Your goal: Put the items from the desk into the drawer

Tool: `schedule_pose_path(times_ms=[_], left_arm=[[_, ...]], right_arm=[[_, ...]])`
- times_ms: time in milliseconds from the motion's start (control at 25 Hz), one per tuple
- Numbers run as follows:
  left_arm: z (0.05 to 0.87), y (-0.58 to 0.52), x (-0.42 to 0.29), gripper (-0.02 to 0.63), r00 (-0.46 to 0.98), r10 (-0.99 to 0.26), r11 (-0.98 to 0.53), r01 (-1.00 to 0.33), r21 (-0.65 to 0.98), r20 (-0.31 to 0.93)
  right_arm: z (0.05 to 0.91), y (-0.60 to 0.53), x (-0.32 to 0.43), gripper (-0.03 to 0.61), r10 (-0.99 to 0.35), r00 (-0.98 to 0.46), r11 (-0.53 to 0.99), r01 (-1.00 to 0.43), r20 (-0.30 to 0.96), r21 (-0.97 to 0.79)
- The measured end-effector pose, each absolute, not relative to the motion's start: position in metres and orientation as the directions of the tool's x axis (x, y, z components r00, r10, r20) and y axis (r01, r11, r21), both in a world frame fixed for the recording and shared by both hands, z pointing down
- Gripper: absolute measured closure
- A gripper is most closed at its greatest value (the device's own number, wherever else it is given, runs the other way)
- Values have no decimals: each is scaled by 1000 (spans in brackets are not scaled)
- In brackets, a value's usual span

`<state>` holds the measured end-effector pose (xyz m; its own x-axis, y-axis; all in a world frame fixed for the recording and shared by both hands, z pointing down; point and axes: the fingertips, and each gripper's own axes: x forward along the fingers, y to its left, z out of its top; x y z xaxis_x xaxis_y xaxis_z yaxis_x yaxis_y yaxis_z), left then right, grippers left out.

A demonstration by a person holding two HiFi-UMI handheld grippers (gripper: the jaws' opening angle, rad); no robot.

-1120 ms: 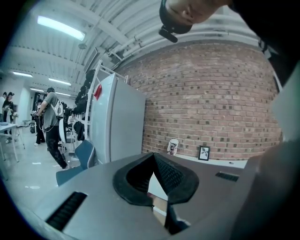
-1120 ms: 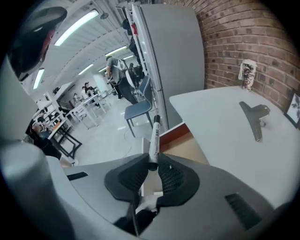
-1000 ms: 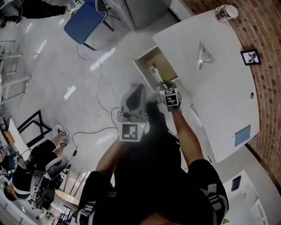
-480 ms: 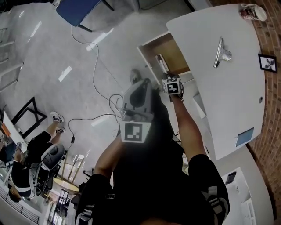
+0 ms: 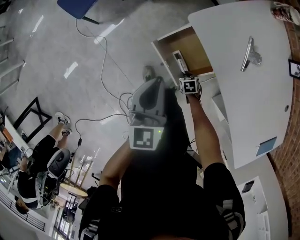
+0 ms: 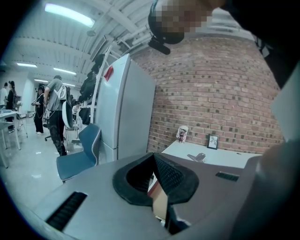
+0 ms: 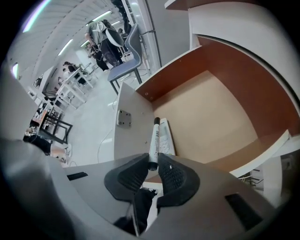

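Note:
The open drawer (image 5: 199, 51) with a brown wooden floor (image 7: 211, 117) sticks out of the white desk (image 5: 234, 103). My right gripper (image 5: 190, 86) hangs over the drawer's front corner, pointing steeply down. It (image 7: 151, 164) is shut on a white marker (image 7: 153, 140) with a black cap, whose tip reaches into the drawer. A flat white item (image 7: 166, 137) lies on the drawer floor right beside the marker. My left gripper (image 5: 146, 105) hovers left of the drawer over the floor; its jaws (image 6: 153, 157) meet at the tips with nothing between them.
On the desk lie a silver clip (image 5: 249, 54), a patterned cup (image 5: 286, 9), a small picture frame (image 5: 295, 68) and a blue card (image 5: 266, 146). Cables (image 5: 108, 70) run across the floor left of the drawer. A blue chair (image 6: 82, 154) and a seated person (image 5: 37, 164) are further off.
Both grippers have sunk. The right one has tipped further downward and carried the marker closer to the drawer floor.

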<state>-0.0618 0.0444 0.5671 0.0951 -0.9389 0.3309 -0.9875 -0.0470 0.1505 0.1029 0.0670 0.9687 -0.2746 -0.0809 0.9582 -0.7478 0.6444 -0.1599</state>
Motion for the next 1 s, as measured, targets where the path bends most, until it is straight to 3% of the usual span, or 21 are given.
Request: schedule_pose_path(times_ms=[880, 1000], left_arm=[[561, 34, -72, 614, 101, -944, -56, -987, 150, 313], [546, 32, -73, 614, 98, -950, -57, -988, 145, 296]], right_arm=[[952, 66, 97, 499, -102, -279, 601, -782, 955, -164], [919, 63, 95, 546, -141, -304, 573, -801, 942, -173]])
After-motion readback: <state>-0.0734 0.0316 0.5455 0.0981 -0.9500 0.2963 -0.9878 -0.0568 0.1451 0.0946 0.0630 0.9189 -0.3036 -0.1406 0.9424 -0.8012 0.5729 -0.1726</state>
